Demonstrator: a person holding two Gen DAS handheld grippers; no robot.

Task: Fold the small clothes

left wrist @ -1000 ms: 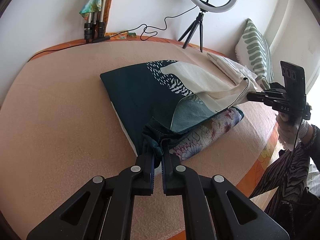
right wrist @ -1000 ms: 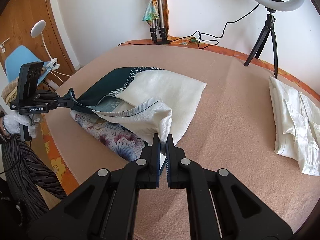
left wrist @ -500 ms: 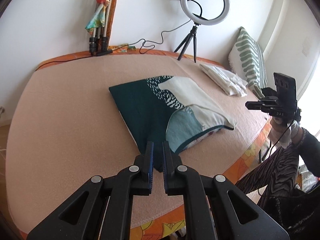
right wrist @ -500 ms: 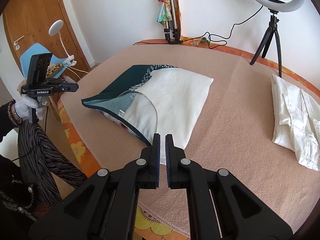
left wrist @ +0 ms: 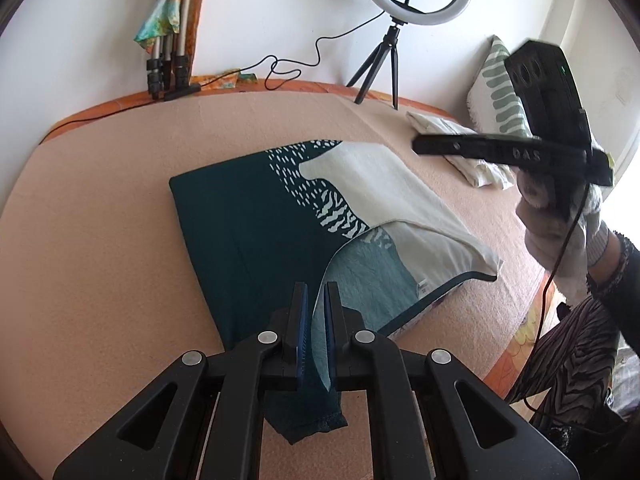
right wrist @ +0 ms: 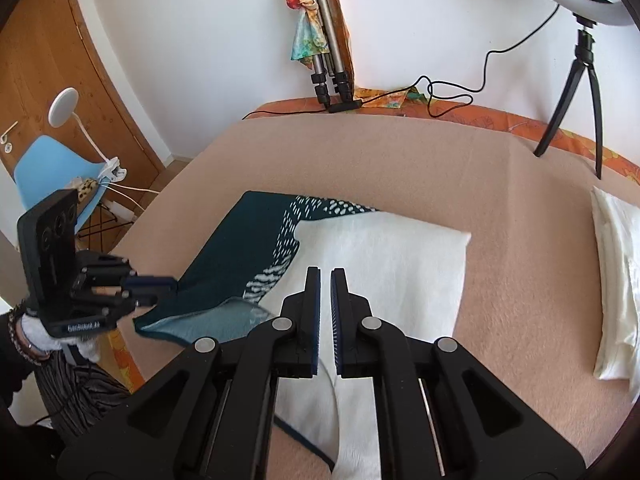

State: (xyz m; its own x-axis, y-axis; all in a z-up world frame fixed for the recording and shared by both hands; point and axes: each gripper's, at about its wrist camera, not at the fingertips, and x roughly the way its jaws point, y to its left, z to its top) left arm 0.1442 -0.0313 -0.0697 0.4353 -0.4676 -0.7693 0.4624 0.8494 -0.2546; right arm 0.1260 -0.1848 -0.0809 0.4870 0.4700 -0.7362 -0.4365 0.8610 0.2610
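Observation:
A dark teal and cream patterned garment (left wrist: 280,216) lies folded on the peach blanket (left wrist: 100,240); it also shows in the right wrist view (right wrist: 380,248). My left gripper (left wrist: 315,292) has its jaws nearly closed, with the garment's near teal corner lying between and under them. It shows at the left of the right wrist view (right wrist: 156,280), at that corner. My right gripper (right wrist: 325,276) is just above the cream part, its jaws a narrow gap apart with nothing between them. It also shows at the right of the left wrist view (left wrist: 420,146), above the blanket.
A folded white garment (right wrist: 616,280) lies at the right. A ring light on a tripod (left wrist: 404,8) and folded tripods (left wrist: 168,64) stand at the back wall. A striped pillow (left wrist: 496,92) sits far right. A blue chair (right wrist: 44,168) and wooden door are off the left edge.
Both grippers let the folded flap down onto the garment and pulled back. The right gripper has moved in over the cream part; the left stays at the teal corner.

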